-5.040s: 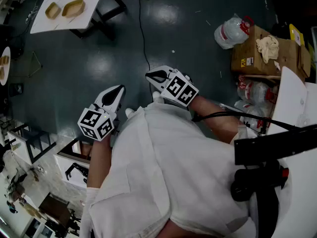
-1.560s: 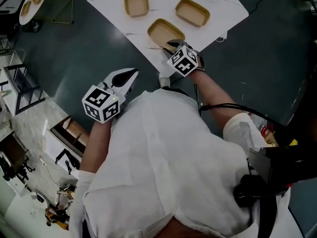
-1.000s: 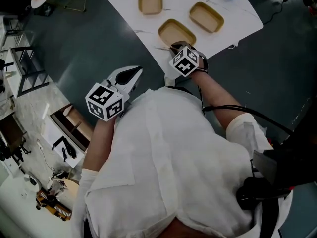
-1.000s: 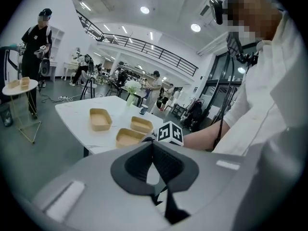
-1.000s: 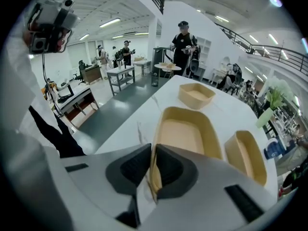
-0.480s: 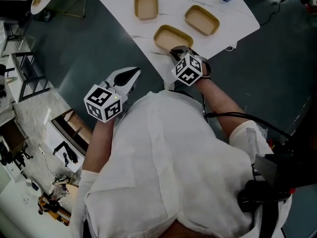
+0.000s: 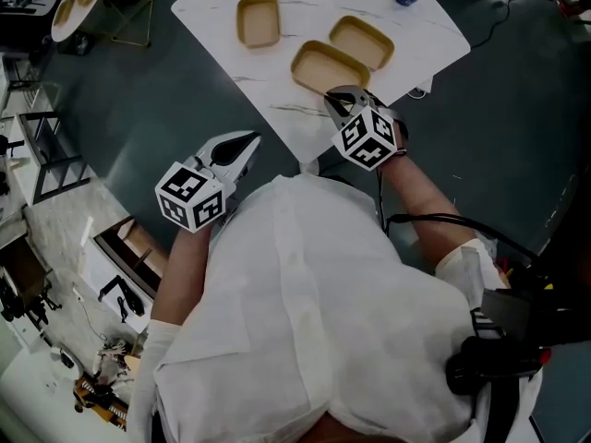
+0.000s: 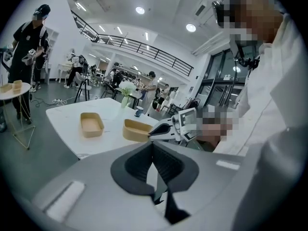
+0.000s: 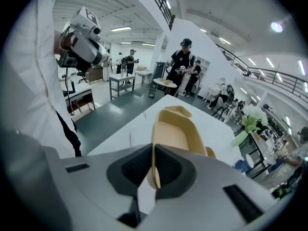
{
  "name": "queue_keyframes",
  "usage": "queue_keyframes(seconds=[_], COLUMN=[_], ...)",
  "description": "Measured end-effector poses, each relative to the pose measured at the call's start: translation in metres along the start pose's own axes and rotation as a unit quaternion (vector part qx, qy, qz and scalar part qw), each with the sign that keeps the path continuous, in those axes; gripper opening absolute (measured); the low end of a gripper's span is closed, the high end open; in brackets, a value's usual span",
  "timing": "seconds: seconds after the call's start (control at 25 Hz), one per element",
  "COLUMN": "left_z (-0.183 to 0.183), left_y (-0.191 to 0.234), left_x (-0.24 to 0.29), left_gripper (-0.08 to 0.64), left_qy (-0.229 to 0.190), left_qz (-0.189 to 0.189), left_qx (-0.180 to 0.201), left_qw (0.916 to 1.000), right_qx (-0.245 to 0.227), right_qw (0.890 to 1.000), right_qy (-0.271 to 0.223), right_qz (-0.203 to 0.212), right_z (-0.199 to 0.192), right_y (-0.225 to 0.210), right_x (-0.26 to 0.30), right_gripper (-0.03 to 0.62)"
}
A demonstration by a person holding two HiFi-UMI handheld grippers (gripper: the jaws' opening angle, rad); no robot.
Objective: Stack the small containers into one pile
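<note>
While your right gripper (image 7: 338, 101) pinches the tray (image 7: 317, 65) by its rim, lift level and nest squarely; your left gripper (image 7: 246, 141) sits pressed together, empty.

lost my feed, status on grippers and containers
Right gripper clamped on nearest container rim. Left gripper shut, empty, clear of table. Other two containers unstacked, nothing blocking.

The container (image 9: 175, 129) you hold: matt tan, pulp-like. Table top (image 7: 277, 90): smooth white, marble-veined. Floor (image 7: 517, 109): dark, faint sheen. Your right gripper (image 9: 153, 148): matt grey plastic shell, black ribbed pads (image 9: 134, 170).
</note>
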State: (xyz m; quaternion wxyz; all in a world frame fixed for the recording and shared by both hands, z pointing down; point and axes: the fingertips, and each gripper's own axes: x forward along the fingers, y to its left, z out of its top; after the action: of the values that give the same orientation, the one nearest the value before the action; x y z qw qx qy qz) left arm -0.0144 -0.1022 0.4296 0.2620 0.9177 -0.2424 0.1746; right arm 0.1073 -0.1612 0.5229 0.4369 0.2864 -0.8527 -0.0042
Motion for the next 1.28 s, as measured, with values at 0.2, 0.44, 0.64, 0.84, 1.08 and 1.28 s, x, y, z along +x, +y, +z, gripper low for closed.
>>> queue_keyframes(seconds=[0.2, 0.44, 0.64, 0.84, 1.08, 1.28], left_z=[0.003, 0.008, 0.007, 0.007, 0.002, 0.003], left_y=[-0.001, -0.002, -0.001, 0.002, 0.004, 0.006], left_x=[0.007, 0.011, 0.012, 0.012, 0.012, 0.010], left_gripper=[0.006, 0.008, 0.007, 0.007, 0.008, 0.007], left_qy=[-0.002, -0.004, -0.004, -0.006, -0.004, -0.007], left_qz=[0.002, 0.011, 0.024, 0.038, 0.051, 0.060], left_qx=[0.002, 0.001, -0.004, -0.011, -0.016, -0.018], left_qw=[1.0000, 0.9999, 0.9997, 0.9992, 0.9986, 0.9980], right_qx=[-0.003, -0.015, -0.026, -0.027, -0.007, -0.003], right_qw=[0.999, 0.998, 0.998, 0.997, 0.998, 0.998], right_qy=[0.003, 0.011, 0.020, 0.034, 0.038, 0.042], right_qz=[-0.031, -0.057, -0.060, -0.057, -0.049, -0.036], right_z=[-0.016, -0.036, -0.055, -0.076, -0.088, -0.091], right_y=[-0.039, -0.085, -0.112, -0.126, -0.127, -0.122], right_x=[-0.013, -0.016, -0.008, 0.006, 0.026, 0.042], right_gripper=[0.017, 0.017, 0.017, 0.017, 0.017, 0.017])
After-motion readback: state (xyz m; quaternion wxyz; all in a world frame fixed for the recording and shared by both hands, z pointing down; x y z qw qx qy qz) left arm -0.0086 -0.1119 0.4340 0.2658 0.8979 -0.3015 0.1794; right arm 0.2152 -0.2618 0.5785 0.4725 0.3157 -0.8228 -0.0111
